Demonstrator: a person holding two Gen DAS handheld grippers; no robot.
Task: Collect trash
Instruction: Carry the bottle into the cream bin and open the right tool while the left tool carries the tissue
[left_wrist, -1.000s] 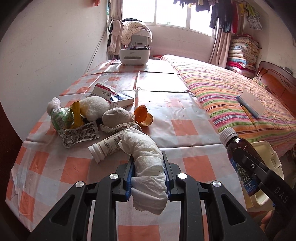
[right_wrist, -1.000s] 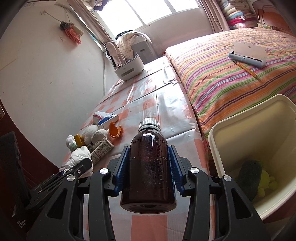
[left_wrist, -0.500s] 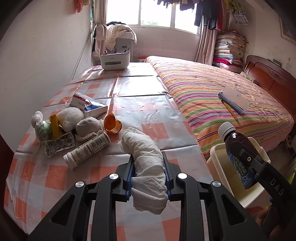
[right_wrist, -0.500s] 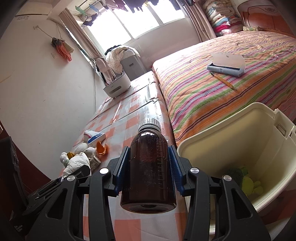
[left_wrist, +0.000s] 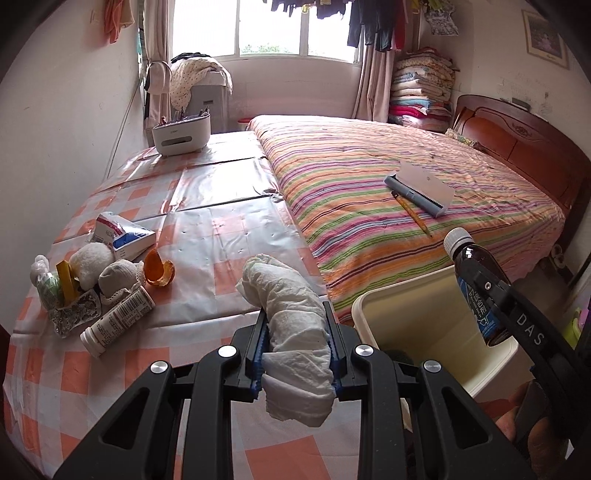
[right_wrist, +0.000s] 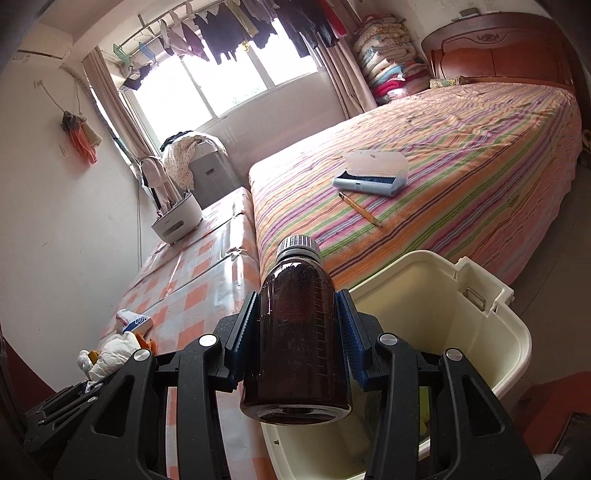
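Fingers of the left gripper (left_wrist: 297, 345) pinch a crumpled white tissue wad (left_wrist: 291, 325); the right gripper (right_wrist: 300, 332) clamps a brown medicine bottle (right_wrist: 297, 332) over the cream bin (right_wrist: 509, 332); remaining trash pile (left_wrist: 92, 284) lies on the checkered table (left_wrist: 221, 236) at nine o'clock.

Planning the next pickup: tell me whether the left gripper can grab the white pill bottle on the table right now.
Probably not: the left gripper is shut on the crumpled tissue. The white pill bottle itself lies uncovered at the pile's near edge.
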